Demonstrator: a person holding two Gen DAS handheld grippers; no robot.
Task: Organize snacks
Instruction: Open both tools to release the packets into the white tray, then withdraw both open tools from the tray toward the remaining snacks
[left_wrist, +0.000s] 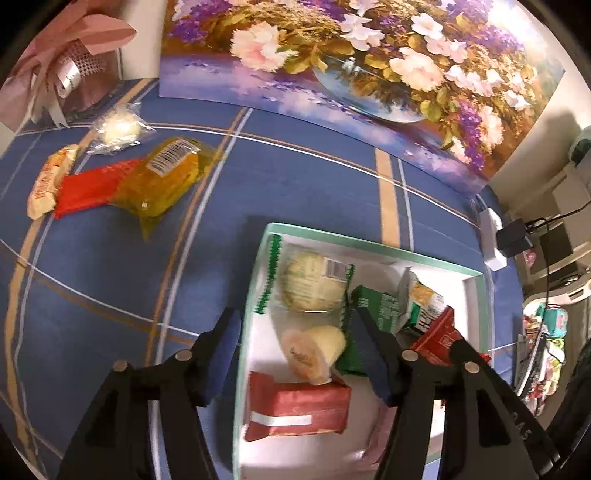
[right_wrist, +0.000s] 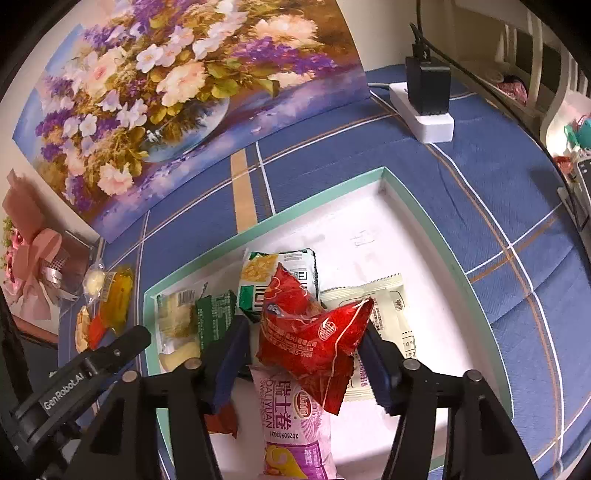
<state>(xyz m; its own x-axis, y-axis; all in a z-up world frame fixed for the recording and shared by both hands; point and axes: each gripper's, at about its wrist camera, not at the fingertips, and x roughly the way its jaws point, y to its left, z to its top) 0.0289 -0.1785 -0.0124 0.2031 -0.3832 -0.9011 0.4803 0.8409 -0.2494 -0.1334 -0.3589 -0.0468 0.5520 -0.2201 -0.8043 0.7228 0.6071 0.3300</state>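
Left gripper (left_wrist: 295, 354): jaws parted, pale round snack (left_wrist: 314, 354) loose between them, low centre.
Right gripper (right_wrist: 301, 354): jaws apart around red packet (right_wrist: 314, 332), pads seemingly clear.
Handling: light, crinkly, slippery; pinch sealed edge.
Box (right_wrist: 332, 188): mid-frame; yellow packet (left_wrist: 166, 177) upper left.

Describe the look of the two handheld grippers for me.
Both the left gripper and right gripper have matte black angular fingers with silver round pivot pins and dark blue pads. White "GenRobot.AI" lettering marks the left gripper's body in the right wrist view.
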